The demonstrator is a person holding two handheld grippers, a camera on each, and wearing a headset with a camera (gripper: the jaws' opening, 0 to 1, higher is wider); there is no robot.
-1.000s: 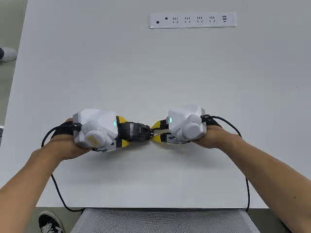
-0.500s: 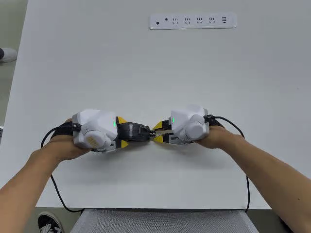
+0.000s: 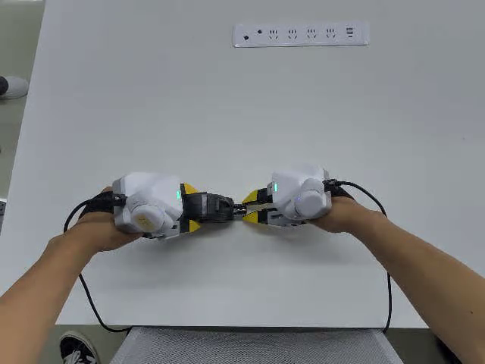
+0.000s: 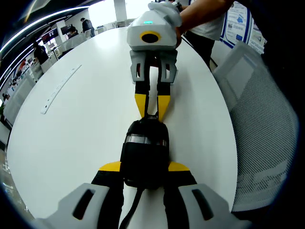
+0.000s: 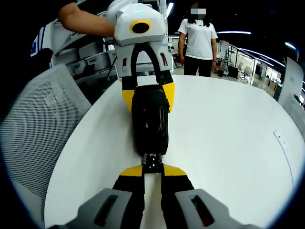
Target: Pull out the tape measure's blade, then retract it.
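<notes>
You clamped the black tape measure (image 3: 214,207) in your left gripper (image 3: 194,207) near the white workbench (image 3: 227,98) front edge while your right gripper (image 3: 249,208) pinched its end hook (image 5: 152,160) between narrowed jaws, likely the surest hold on thin, springy, slippery steel.

The tape measure (image 3: 212,207) sits between the jaws of the left gripper (image 3: 192,206), straight ahead of the right gripper (image 3: 249,208), whose jaws close on the blade tip (image 5: 151,160). The grippers face each other over the table (image 3: 151,98). The power strip (image 3: 301,32) lies well beyond both, and a mesh chair (image 3: 250,345) stands behind them.
</notes>
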